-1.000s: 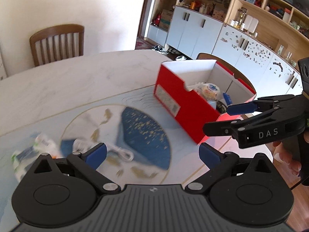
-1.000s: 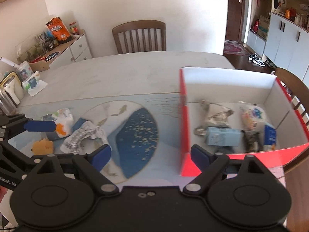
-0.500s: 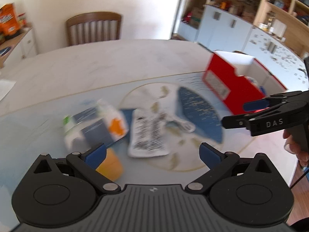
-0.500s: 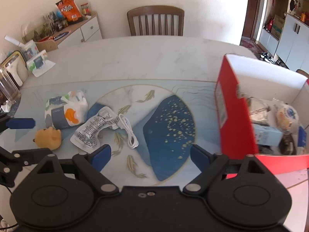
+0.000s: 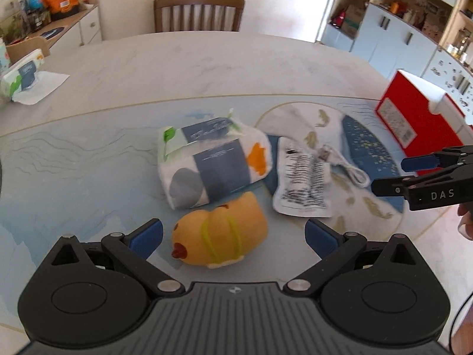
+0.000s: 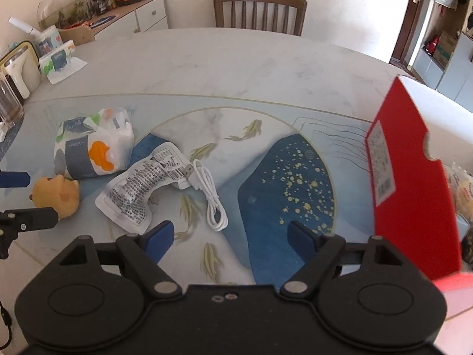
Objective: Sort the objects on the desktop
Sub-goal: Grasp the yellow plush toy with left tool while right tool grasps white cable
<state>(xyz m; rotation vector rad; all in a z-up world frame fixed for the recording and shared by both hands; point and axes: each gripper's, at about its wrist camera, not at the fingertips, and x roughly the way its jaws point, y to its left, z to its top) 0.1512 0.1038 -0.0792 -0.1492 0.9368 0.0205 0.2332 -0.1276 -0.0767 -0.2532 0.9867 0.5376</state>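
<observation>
I'm looking at a pale marble table point(image 6: 236, 59) that fills most of both views, with a blue mat point(image 6: 295, 177) printed with fish and gold specks laid over its lower half. A wooden chair point(image 6: 259, 10) stands at the top centre of the right wrist view, and a sideboard point(image 6: 127, 14) crowded with snack bags sits in the upper left. White cabinets point(image 5: 393, 38) run along the upper right of the left wrist view.

At the right edge of the right wrist view stands the red box point(image 6: 414, 183), open-topped, with some wrapped items just visible inside it at the far right.

On the mat, left of centre, I see a tissue pack point(image 6: 94, 145) lying on its side. Just below it in the frame lies a yellow duck toy point(image 5: 220, 232), and to the pack's right lies a printed white pouch point(image 6: 142, 183), with a coiled white USB cable point(image 6: 210, 195) touching the pouch's right side.

My left gripper point(image 5: 233, 238) has its jaws wide apart; in the left wrist view the duck toy sits low between the blue pads, and I can't see either pad pressing on it. My right gripper point(image 6: 229, 236) is also spread but its jaws are closing, with only bare mat between them and the cable's loop just above the gap. I hold nothing in either.
</observation>
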